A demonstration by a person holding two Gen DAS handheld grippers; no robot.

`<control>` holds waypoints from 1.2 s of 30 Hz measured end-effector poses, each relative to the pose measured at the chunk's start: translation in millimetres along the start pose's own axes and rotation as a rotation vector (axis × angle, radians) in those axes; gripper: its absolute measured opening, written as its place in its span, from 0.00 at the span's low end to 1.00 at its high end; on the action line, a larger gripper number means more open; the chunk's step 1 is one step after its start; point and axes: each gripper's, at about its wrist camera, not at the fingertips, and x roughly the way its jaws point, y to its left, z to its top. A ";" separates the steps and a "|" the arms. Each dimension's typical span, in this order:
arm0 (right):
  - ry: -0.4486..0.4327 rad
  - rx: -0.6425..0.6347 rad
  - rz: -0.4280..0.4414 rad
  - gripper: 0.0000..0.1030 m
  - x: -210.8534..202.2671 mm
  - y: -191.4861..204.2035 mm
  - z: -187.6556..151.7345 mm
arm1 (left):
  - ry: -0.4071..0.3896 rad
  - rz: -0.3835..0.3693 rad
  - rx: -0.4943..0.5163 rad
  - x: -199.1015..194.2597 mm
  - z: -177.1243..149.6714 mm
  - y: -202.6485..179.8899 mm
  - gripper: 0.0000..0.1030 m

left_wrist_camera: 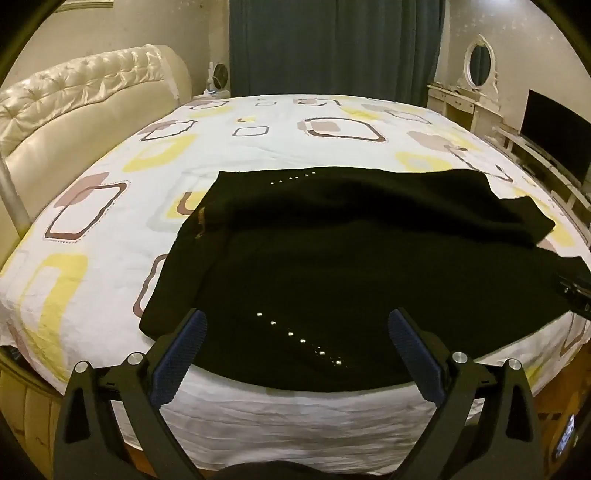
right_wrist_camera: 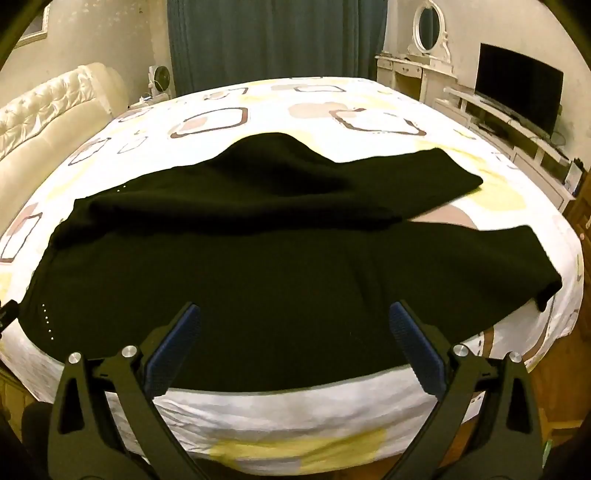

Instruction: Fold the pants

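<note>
Bedroom, bed (left_wrist_camera: 110,258) with patterned white/yellow sheet, tufted cream headboard (left_wrist_camera: 81,96) at left, teal curtain (left_wrist_camera: 332,44) behind, TV (right_wrist_camera: 517,92) and vanity mirror (right_wrist_camera: 428,26) at right. Left gripper (left_wrist_camera: 295,325) tilted down, jaws spread wide, nothing between pads. Right gripper (right_wrist_camera: 295,321) same, spread, empty. Both hover over near bed edge. Black pants (right_wrist_camera: 258,266) lie spread flat on bed, legs toward right, stud rows (left_wrist_camera: 299,339) near left end.

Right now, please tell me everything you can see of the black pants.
The pants are black, of soft, matte cloth, spread flat across the near part of the bed. Both legs run to the right and part near the cuffs. Rows of small silver studs mark the left end. Only the bed touches them; neither gripper does.
</note>
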 end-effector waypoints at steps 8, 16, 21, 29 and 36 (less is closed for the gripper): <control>0.003 -0.014 -0.005 0.98 5.4 5.6 -2.4 | 0.036 -0.029 -0.024 6.6 1.4 1.1 0.95; 0.019 -0.026 0.003 0.98 10.0 12.6 -7.0 | 0.036 -0.029 -0.026 6.9 1.5 0.9 0.95; 0.021 -0.022 0.010 0.98 10.3 13.9 -8.7 | 0.038 -0.030 -0.030 6.2 1.6 -0.2 0.95; 0.025 -0.005 0.013 0.98 12.3 10.5 -9.4 | 0.034 -0.027 -0.029 4.6 2.8 -0.3 0.95; 0.024 0.006 0.012 0.98 13.0 8.3 -9.5 | 0.031 -0.024 -0.029 3.8 2.8 -1.9 0.95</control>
